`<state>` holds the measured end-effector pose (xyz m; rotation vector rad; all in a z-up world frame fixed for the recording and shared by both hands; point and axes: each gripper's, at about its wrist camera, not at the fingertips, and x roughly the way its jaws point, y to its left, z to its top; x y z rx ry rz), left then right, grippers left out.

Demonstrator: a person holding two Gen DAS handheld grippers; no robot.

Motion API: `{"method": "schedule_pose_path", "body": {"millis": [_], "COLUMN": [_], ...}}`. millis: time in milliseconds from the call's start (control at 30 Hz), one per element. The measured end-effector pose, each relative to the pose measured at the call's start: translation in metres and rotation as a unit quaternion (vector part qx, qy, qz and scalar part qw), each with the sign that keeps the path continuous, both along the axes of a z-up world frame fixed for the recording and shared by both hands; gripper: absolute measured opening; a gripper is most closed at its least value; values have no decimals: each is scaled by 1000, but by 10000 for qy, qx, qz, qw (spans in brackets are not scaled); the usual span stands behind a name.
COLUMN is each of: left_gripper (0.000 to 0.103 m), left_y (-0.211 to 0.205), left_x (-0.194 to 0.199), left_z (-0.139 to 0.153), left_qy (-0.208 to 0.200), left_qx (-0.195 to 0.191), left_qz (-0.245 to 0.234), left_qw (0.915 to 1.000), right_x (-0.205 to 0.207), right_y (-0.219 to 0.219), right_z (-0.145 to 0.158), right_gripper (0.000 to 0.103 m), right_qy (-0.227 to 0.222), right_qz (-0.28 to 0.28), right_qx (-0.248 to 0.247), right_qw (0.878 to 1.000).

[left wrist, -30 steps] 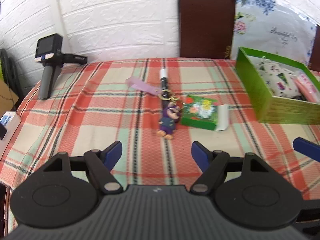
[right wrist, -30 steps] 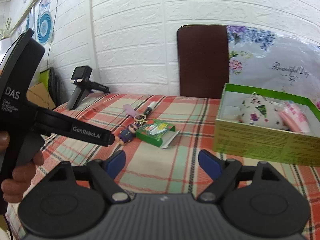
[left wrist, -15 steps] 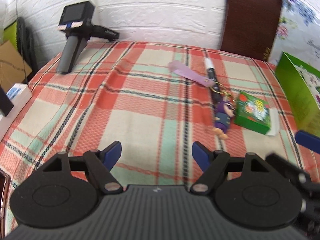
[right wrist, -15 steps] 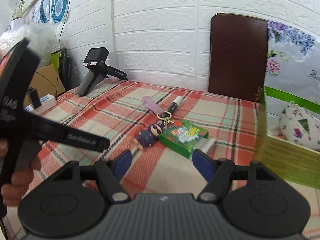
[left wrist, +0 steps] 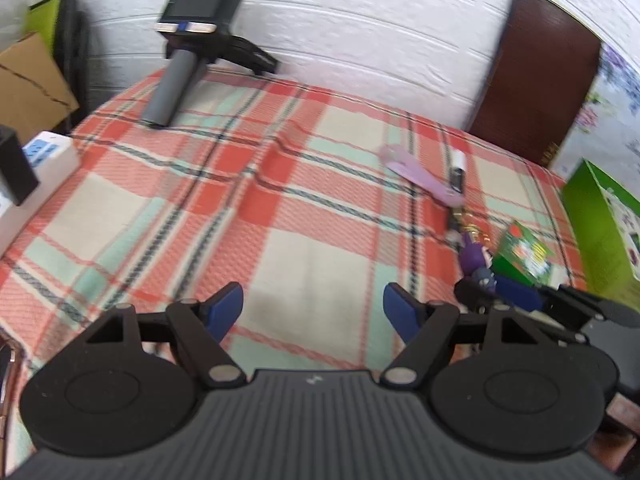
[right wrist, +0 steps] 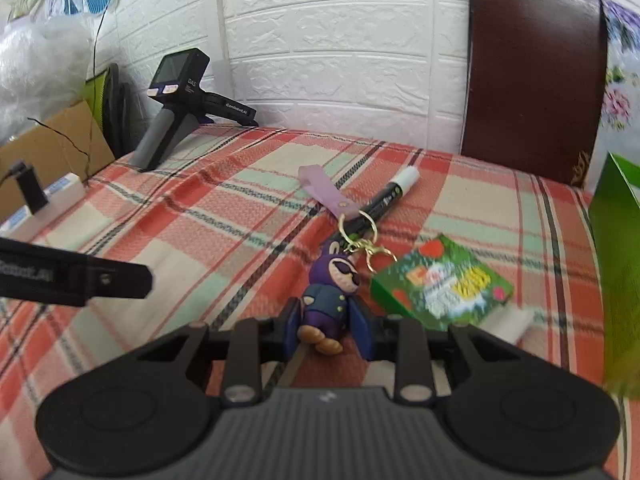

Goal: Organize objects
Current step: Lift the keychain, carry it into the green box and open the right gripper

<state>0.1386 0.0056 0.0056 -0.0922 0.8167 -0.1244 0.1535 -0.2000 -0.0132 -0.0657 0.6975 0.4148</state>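
Note:
A purple figure keychain (right wrist: 330, 294) with a lilac strap (right wrist: 325, 194) lies on the plaid cloth (right wrist: 240, 208). My right gripper (right wrist: 328, 326) has its blue fingers closed against the figure's lower body. A black marker (right wrist: 384, 202) and a green card box (right wrist: 442, 284) lie just beyond it. The green storage box (right wrist: 618, 264) stands at the right edge. My left gripper (left wrist: 313, 312) is open and empty over bare cloth, left of the keychain (left wrist: 476, 260); the right gripper's fingers (left wrist: 520, 298) show at its right.
A spare handheld gripper device (right wrist: 176, 108) stands at the back left of the table. A power strip (left wrist: 36, 168) and a cardboard box (left wrist: 28, 84) sit off the left edge. A brown chair back (right wrist: 532, 72) stands behind the table against the white wall.
My right gripper moved forward and down to the keychain and closed its fingers on the figure. My left gripper swung left, staying open.

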Motion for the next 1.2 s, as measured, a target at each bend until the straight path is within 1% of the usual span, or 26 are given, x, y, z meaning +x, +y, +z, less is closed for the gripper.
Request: {"method": "schedule_pose_path", "body": {"millis": [100,167,233,300,333,367,400,433,467,500,567,667,767,867,1000,1100,1200], "left_gripper": [78,79,79,79,79,77,70,41,29,29,29,29,29,29,29,29,29], "left_y": [-13,-24,-36,-48,-53,-58,-64,-68,-71,-72,-80,-101,-128,-166,-219,-254,-279], "left_x": [-6,-12,-20,-24,-25,-29,-31,-31,-31,-32,-35,-37,-33,-26,-19,-6,12], "left_z": [-2,-3,-6,-14,-18,-18,-16,-16,-15,-12,1,29,61,94,126,133,124], "left_qy": [188,385,620,970,1130,1090,1066,1132,1256,1249,1079,708,325,-39,-495,-656,-558], "left_qx": [-247,-470,-683,-1015,-1192,-1177,-1093,-1149,-1307,-1391,-1421,-1289,-1224,-1126,-960,-931,-1003], "left_qz": [-368,-681,-1004,-1274,-1319,-1281,-1327,-1452,-1527,-1507,-1652,-1874,-2189,-2576,-3102,-3380,-3529], "left_qw": [9988,9958,9907,9819,9776,9787,9793,9762,9715,9707,9700,9712,9675,9597,9445,9342,9286], "right_x": [-30,-55,-73,-86,-90,-94,-98,-103,-109,-116,-123,-127,-129,-128,-119,-105,-88], "right_y": [-17,-27,-37,-47,-50,-52,-54,-56,-58,-59,-63,-81,-96,-120,-157,-177,-194], "right_z": [-1,-1,1,3,4,6,9,15,21,28,37,53,76,99,123,129,122], "right_gripper": [23,23,23,23,23,23,23,23,23,23,23,23,23,22,22,22,22], "right_qy": [144,195,283,451,512,549,536,439,293,99,-199,-552,-1164,-1753,-2330,-2577,-2635], "right_qz": [148,202,270,328,370,425,496,575,656,670,603,434,180,-211,-780,-1154,-1424], "right_qx": [211,289,415,713,840,985,1125,1212,1227,1151,1050,1253,1143,1095,1066,1003,918], "right_qw": [9996,9992,9984,9959,9945,9927,9910,9900,9898,9910,9924,9896,9864,9782,9635,9541,9497]}}
